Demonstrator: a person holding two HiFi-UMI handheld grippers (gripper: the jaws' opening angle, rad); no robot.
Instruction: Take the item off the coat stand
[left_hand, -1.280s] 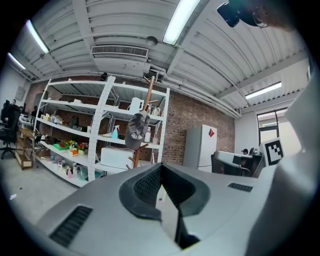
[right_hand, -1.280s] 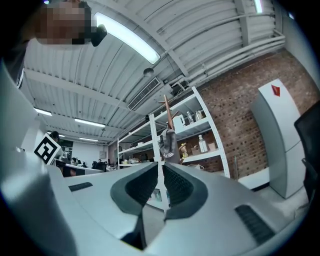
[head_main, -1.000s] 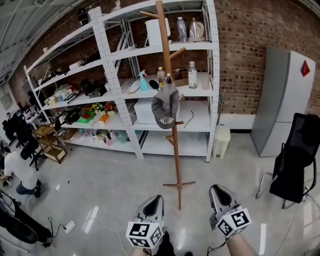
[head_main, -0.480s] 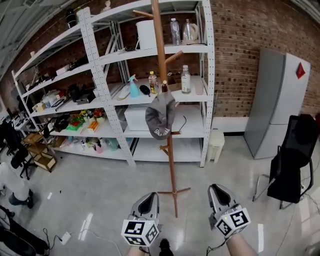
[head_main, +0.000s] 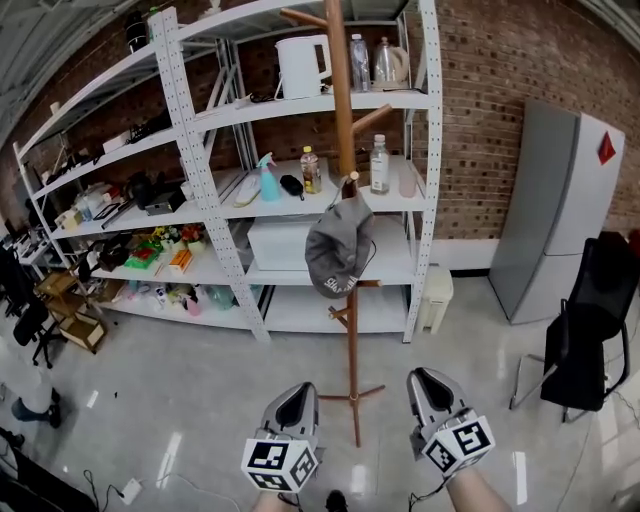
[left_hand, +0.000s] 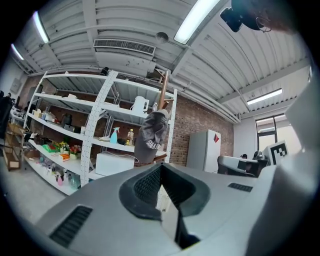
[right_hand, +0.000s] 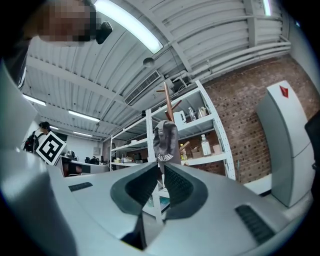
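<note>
well, the grey cap (head_main: 340, 245) hangs on the wooden coat stand (head_main: 352, 370), hooked on a peg about halfway up the pole, crown up and brim down, with white lettering along its lower edge. in the head view the stand rises at 12 o'clock from the two grippers, its crossed feet on the shiny floor just beyond their tips. the left gripper (head_main: 298, 400) sits low at 7 o'clock and the right gripper (head_main: 427, 385) low at 5 o'clock, both well apart from the cap and touching nothing. each gripper's own view shows its jaws clenched, tips together, with nothing between them; the cap shows far off above the tips. behind the stand, from 9 to 12 o'clock, stands white shelving (head_main: 200, 200) loaded with bottles, a blue spray bottle (head_main: 268, 178) and a white kettle (head_main: 303, 65) on the top shelf. a brick wall (head_main: 490, 90) runs behind it. at 3 o'clock from the stand is a tall grey cabinet (head_main: 555, 220), and at 4 o'clock a black chair (head_main: 590, 330).
</note>
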